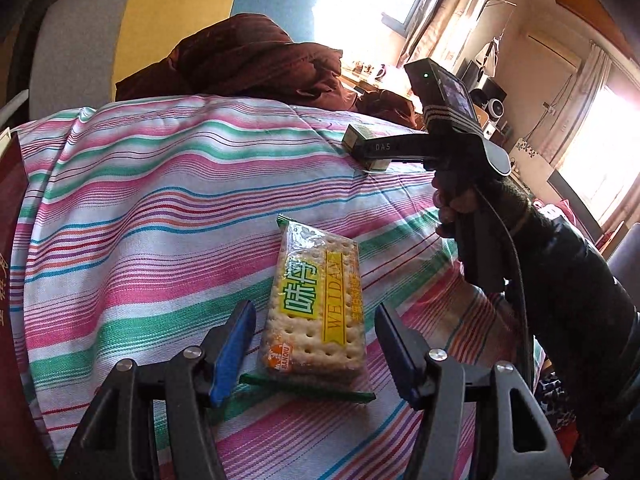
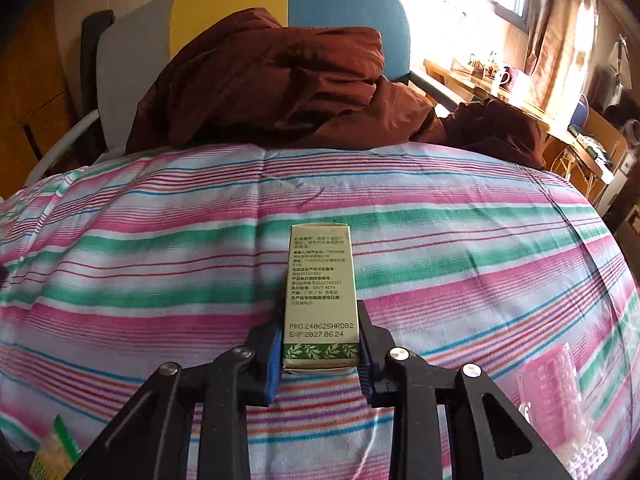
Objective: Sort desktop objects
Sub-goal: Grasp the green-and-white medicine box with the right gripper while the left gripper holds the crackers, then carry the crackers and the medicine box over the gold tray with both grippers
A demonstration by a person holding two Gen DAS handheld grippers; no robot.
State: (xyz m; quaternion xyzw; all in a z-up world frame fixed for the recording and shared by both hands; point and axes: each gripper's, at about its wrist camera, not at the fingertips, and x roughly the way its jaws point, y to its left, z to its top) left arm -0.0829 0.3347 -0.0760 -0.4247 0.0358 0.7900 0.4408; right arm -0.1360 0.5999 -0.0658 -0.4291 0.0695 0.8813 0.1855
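Observation:
A clear pack of crackers [image 1: 316,304] with a yellow-green label lies on the striped bedsheet [image 1: 140,208]. My left gripper [image 1: 316,344] is open, one blue-padded finger on each side of the pack's near end, not touching it. My right gripper [image 2: 319,344] is shut on a small beige carton [image 2: 320,292] with green leaf print and printed dates, held just above the sheet. In the left wrist view the same carton [image 1: 356,140] shows clamped at the right gripper's tip [image 1: 370,152], beyond the crackers. A corner of the cracker pack [image 2: 56,448] shows at lower left.
A dark red quilt [image 2: 280,84] is heaped at the far end against a grey, yellow and blue headboard [image 2: 348,4]. A pink ribbed plastic item [image 2: 552,392] lies at the right. A desk with mugs [image 2: 496,76] stands by the window. A person's sleeved arm [image 1: 560,264] holds the right gripper.

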